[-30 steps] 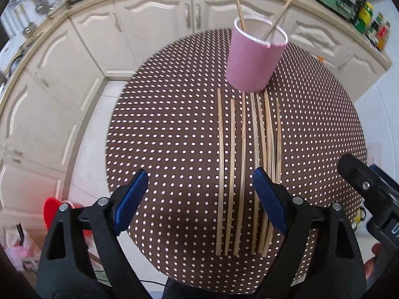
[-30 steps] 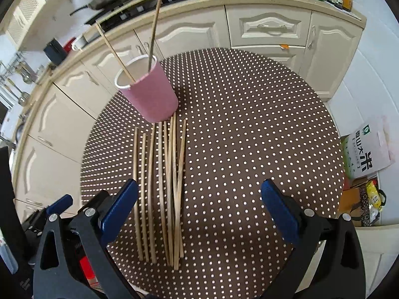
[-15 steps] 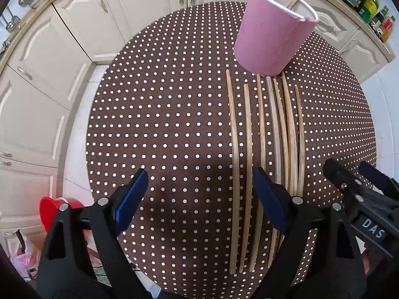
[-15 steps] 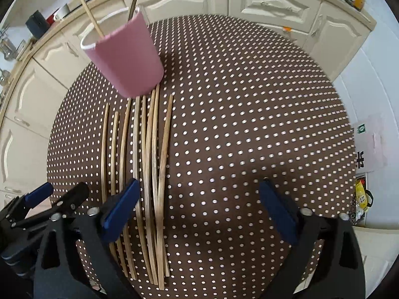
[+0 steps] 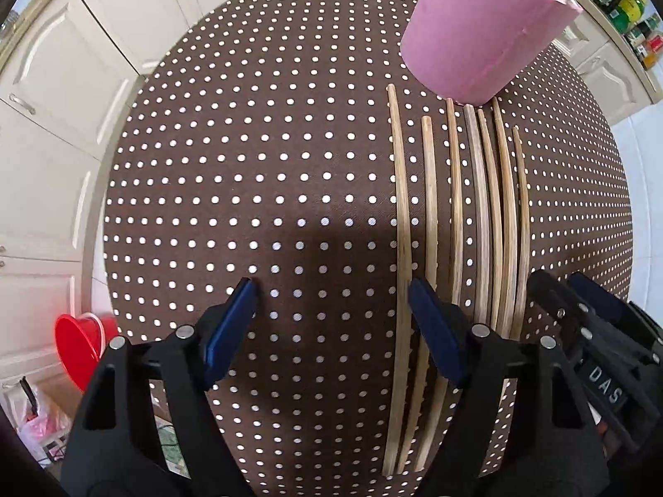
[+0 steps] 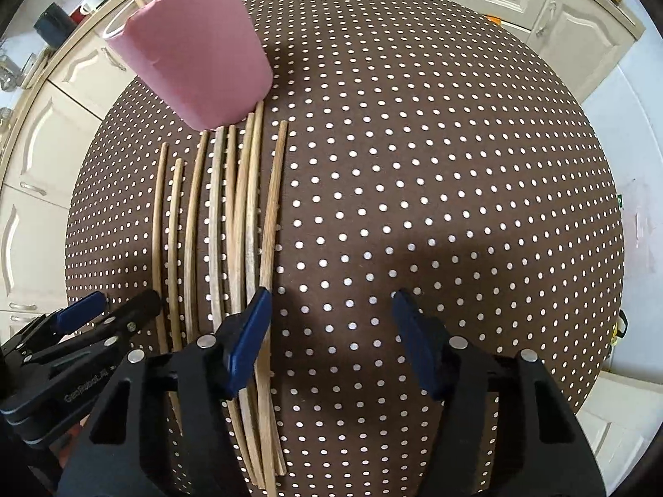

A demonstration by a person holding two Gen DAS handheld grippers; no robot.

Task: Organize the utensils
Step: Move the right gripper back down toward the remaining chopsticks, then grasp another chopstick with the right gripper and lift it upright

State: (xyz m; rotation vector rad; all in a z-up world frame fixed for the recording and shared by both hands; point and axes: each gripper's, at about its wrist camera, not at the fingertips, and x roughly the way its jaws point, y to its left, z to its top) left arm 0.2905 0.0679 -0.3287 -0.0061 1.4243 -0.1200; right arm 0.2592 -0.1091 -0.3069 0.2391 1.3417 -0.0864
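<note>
1. Chopsticks (image 5: 480,223): eight pale bamboo sticks, slim and plain, lie side by side on the dotted brown desk (image 5: 248,165), right of centre in the left view.
2. Pink cup (image 5: 476,29): upright at upper right, touching their far tips.
3. Left gripper (image 5: 331,323): jaws apart, closing, over bare cloth.
4. Right gripper (image 6: 331,331): jaws apart, closing, nothing between them.
</note>
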